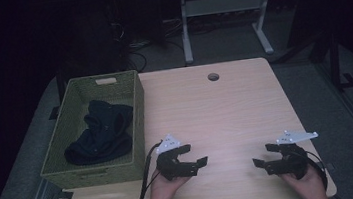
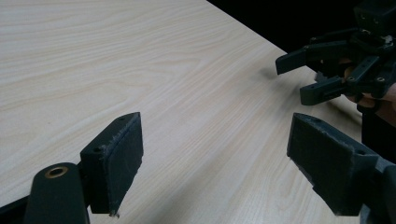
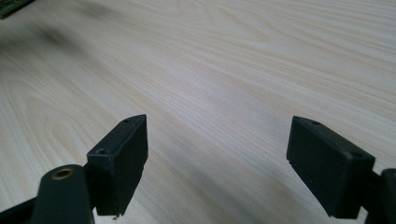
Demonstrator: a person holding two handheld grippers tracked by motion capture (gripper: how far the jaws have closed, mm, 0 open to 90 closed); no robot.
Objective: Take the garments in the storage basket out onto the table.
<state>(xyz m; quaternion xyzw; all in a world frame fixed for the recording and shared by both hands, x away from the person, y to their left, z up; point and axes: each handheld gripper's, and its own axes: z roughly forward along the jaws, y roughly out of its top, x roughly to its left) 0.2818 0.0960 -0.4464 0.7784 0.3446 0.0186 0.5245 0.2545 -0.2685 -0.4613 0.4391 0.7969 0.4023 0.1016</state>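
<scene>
Both tools rest low over the near edge of the wooden table [image 1: 225, 104], well apart from each other: the left gripper [image 1: 195, 155] and the right gripper [image 1: 260, 155] each stand with jaws spread wide and nothing between them. The dark garment [image 1: 100, 133] lies bundled inside the green woven basket [image 1: 135, 109] at the table's left side, just beside the left gripper and untouched.
</scene>
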